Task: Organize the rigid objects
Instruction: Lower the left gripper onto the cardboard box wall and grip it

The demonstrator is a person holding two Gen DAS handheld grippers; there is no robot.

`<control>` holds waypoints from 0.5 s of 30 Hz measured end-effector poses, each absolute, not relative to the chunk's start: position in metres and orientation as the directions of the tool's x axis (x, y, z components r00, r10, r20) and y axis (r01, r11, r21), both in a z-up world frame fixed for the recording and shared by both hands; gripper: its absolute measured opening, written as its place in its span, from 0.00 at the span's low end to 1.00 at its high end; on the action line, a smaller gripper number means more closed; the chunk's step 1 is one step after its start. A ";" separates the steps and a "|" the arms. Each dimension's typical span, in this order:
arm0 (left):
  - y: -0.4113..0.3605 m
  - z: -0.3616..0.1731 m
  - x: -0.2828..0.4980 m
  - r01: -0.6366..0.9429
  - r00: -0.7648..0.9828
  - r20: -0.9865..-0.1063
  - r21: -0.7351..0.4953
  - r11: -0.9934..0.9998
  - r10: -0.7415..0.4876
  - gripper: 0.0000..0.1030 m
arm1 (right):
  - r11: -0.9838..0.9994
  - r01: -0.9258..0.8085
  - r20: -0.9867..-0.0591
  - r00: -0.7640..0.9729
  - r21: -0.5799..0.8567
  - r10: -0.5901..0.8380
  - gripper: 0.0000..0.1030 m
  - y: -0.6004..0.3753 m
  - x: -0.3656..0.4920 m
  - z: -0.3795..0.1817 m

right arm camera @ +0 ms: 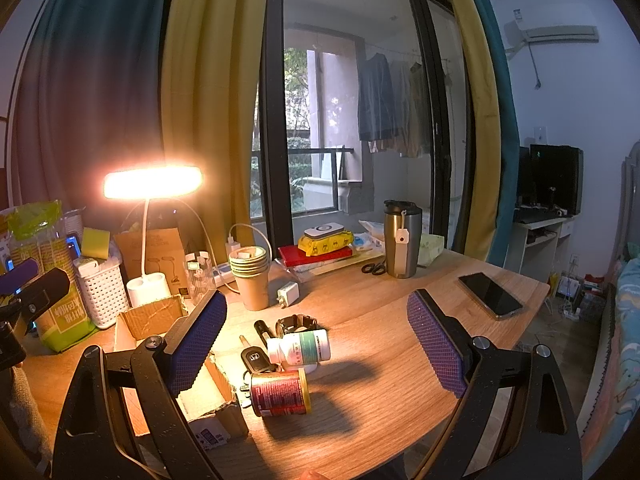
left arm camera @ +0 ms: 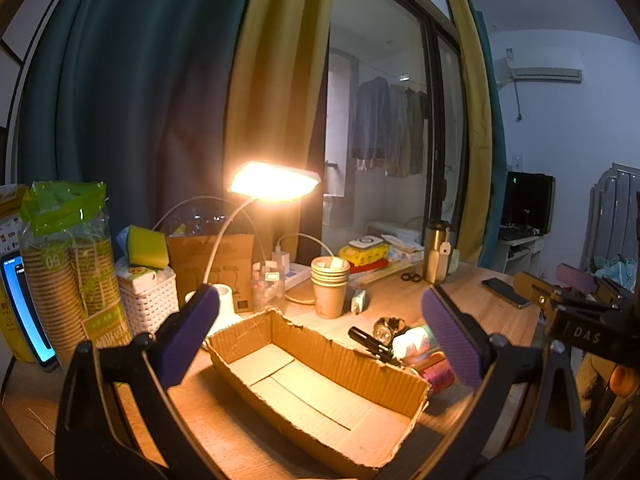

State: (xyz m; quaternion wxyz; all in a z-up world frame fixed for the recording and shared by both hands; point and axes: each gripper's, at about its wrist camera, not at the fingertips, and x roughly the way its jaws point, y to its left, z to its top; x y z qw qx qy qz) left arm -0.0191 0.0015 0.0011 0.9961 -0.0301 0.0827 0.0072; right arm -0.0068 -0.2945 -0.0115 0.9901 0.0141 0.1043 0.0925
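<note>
An empty cardboard box [left arm camera: 320, 384] lies on the wooden desk, its corner [right arm camera: 152, 316] also visible in the right wrist view. Beside it sit a red can [right arm camera: 280, 394] on its side, a white pill bottle [right arm camera: 300, 348], a car key [right arm camera: 256, 360], a black marker [right arm camera: 264, 330] and a wristwatch [right arm camera: 296, 324]. From the left wrist view the same pile shows as the bottle [left arm camera: 412, 342], marker [left arm camera: 370, 342] and watch [left arm camera: 388, 326]. My left gripper [left arm camera: 320, 340] hangs open above the box. My right gripper [right arm camera: 316, 344] is open above the pile, holding nothing.
A lit desk lamp [right arm camera: 152, 182], a stack of paper cups [right arm camera: 250, 276], a white basket [right arm camera: 102, 290], a charger [right arm camera: 288, 294], a steel tumbler [right arm camera: 402, 238], scissors [right arm camera: 374, 268] and a phone [right arm camera: 490, 294] stand around the desk. Bagged cups [left arm camera: 68, 272] stand at the left.
</note>
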 end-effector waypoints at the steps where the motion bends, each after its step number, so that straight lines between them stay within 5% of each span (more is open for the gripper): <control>1: 0.002 0.000 -0.018 -0.019 0.986 -0.169 -0.058 0.998 0.009 0.99 | 0.983 -0.180 -0.205 0.961 0.047 0.186 0.91 -0.294 -0.007 -0.013; 15: 0.004 -0.039 0.019 -0.028 0.927 -0.375 -0.070 0.997 0.000 0.99 | 0.989 -0.135 -0.264 0.954 0.055 0.145 0.91 -0.301 0.009 -0.028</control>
